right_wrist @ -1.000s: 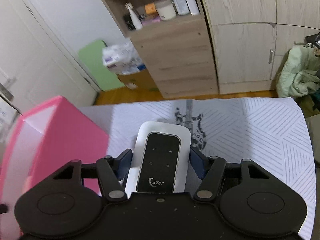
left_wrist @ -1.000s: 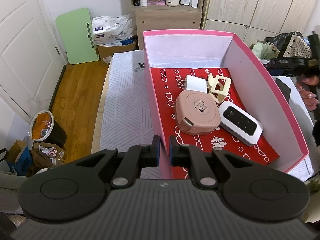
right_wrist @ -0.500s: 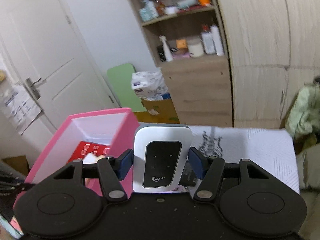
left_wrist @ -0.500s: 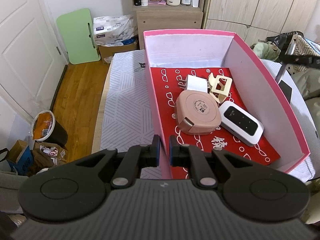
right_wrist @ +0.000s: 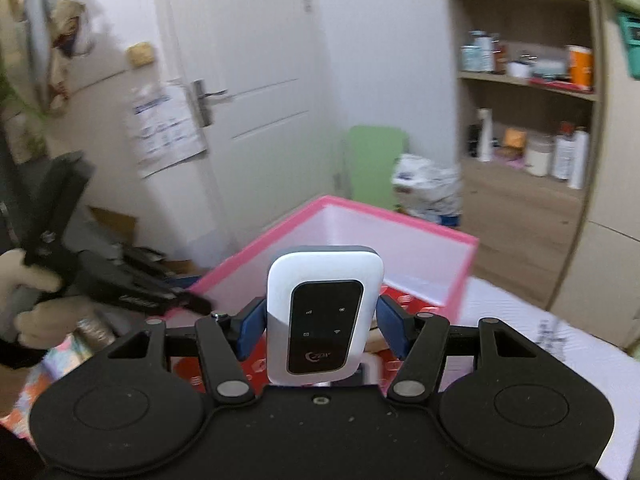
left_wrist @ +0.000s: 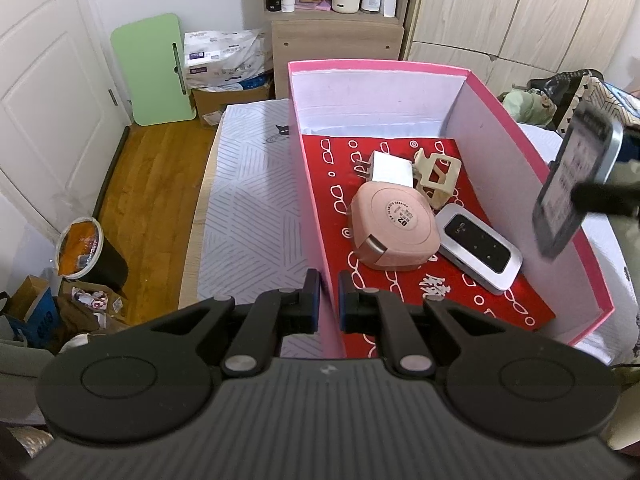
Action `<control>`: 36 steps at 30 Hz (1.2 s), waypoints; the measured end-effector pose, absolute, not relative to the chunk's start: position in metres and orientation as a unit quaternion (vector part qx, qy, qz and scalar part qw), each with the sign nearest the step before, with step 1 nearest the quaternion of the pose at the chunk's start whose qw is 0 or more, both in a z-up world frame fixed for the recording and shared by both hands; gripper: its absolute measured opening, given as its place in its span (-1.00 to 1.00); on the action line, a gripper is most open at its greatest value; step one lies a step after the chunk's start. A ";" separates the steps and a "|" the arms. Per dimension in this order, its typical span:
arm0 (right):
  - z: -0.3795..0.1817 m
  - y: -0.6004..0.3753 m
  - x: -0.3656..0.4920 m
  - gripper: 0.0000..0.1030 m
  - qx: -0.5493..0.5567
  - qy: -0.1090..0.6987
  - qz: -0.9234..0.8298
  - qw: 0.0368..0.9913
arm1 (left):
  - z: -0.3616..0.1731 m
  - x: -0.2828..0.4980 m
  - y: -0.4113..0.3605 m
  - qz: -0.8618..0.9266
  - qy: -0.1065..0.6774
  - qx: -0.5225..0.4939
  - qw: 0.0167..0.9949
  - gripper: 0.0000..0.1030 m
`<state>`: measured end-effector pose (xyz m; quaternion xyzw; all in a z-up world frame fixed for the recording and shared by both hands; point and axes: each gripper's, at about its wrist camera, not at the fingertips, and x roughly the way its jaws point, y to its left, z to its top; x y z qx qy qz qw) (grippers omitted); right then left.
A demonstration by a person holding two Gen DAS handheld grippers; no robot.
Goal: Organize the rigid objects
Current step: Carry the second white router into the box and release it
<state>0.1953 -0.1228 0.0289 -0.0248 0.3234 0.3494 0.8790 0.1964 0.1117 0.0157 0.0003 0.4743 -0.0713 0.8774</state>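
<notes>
Pocket router (right_wrist: 324,314) sits clamped between your right gripper's (right_wrist: 322,328) blue pads, long axis running along the fingers, above the pink box's (right_wrist: 400,224) right wall with the open interior ahead. Your left gripper (left_wrist: 329,300) is pinched shut on the near wall. Only the left wrist view shows the floor: a pink round case (left_wrist: 394,226), second router (left_wrist: 478,248), white charger (left_wrist: 390,168), beige holder (left_wrist: 436,174).

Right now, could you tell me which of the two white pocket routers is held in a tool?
The upright router clamped in the right tool, above the pink box; the other router lies flat inside.
</notes>
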 end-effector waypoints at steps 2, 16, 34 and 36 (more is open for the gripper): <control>0.026 -0.115 0.195 0.27 -0.043 0.327 0.360 0.873 | 0.016 0.197 0.112 -0.073 0.475 -0.001 0.877 -0.84; -0.006 -0.065 0.193 0.27 -0.180 0.362 0.378 0.833 | 0.016 0.198 0.111 -0.079 0.478 0.006 0.875 -0.83; -0.012 -0.052 0.189 0.25 -0.193 0.362 0.430 0.804 | 0.016 0.200 0.112 -0.085 0.479 0.006 0.874 -0.84; -0.013 -0.049 0.190 0.25 -0.189 0.365 0.435 0.801 | 0.016 0.199 0.113 -0.084 0.478 0.005 0.874 -0.83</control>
